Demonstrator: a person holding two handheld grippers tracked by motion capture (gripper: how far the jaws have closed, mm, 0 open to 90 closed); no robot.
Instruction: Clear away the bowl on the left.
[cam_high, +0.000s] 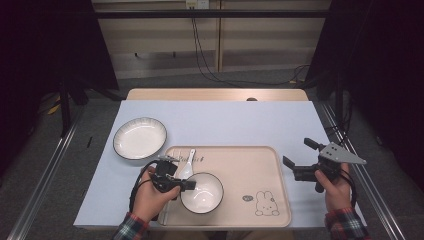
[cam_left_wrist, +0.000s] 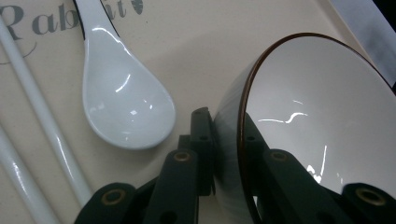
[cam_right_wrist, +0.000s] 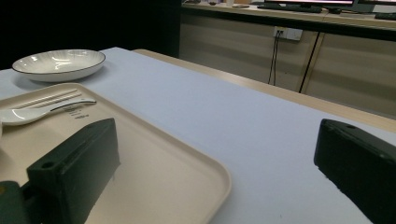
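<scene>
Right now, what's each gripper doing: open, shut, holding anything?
Left gripper: shut on the rim of the white dark-rimmed ceramic bowl.
Right gripper: open, holding nothing, beside the beige tray.

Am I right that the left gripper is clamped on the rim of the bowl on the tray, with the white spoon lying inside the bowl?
Not quite. The left gripper is clamped on the bowl rim on the tray, but the white spoon lies on the tray beside the bowl, as the left gripper view shows.

The bowl (cam_high: 201, 192) is white with a dark rim, the spoon (cam_left_wrist: 122, 100) white, the tray (cam_high: 250, 165) beige with a rabbit print (cam_high: 265, 204), the tabletop (cam_high: 225, 122) pale blue.
</scene>
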